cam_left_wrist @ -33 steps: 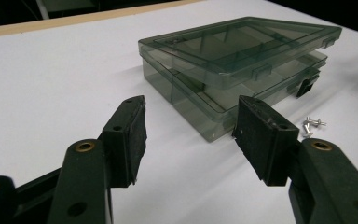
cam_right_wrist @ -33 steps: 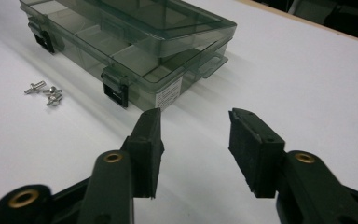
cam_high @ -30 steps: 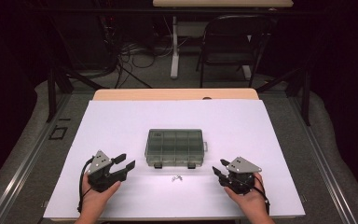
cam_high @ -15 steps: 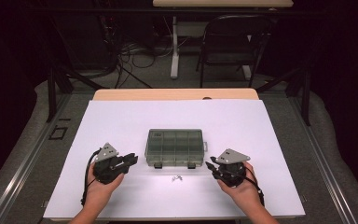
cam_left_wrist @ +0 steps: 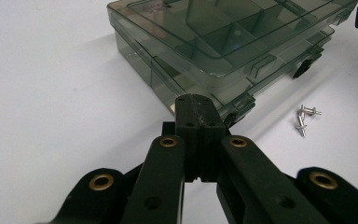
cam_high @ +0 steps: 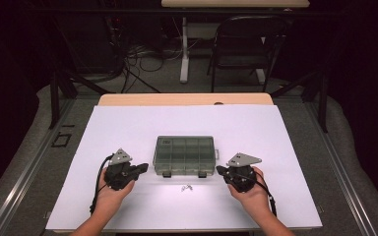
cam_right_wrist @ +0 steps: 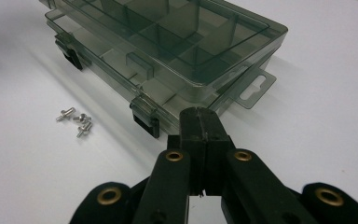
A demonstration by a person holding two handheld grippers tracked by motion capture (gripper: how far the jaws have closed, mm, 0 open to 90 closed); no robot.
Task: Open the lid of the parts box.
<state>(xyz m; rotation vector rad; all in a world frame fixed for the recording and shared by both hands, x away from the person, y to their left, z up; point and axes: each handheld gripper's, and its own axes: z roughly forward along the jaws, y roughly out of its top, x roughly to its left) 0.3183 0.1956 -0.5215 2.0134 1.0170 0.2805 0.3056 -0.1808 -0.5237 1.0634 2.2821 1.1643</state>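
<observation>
At the centre of the white tabletop (cam_high: 128, 123) we see a smoke-grey compartment box (cam_high: 184, 154), its clear lid closed and its two dark latches facing the person. Just in front of the latched edge, apart from the box, lies a small cluster of metal rivets (cam_high: 185, 187).

We hold the left gripper (cam_high: 140, 169) near the box's front left corner; in the left gripper view its fingers (cam_left_wrist: 196, 119) are pressed flat together with nothing between them, and their tip stands just short of that corner, whether touching we cannot tell. The rivets appear to the right of these fingers, well clear of them.

We hold the right gripper (cam_high: 221, 170) near the box's front right corner. In the right gripper view its fingers (cam_right_wrist: 200, 126) are likewise pressed together and empty, pointing at the corner beside the right-hand latch and the flat hanging tab; the tip is just beside the box wall. The rivets lie off to the left of these fingers, on bare tabletop.

Both hands rest low over the surface, with the box lying between the two grippers.
</observation>
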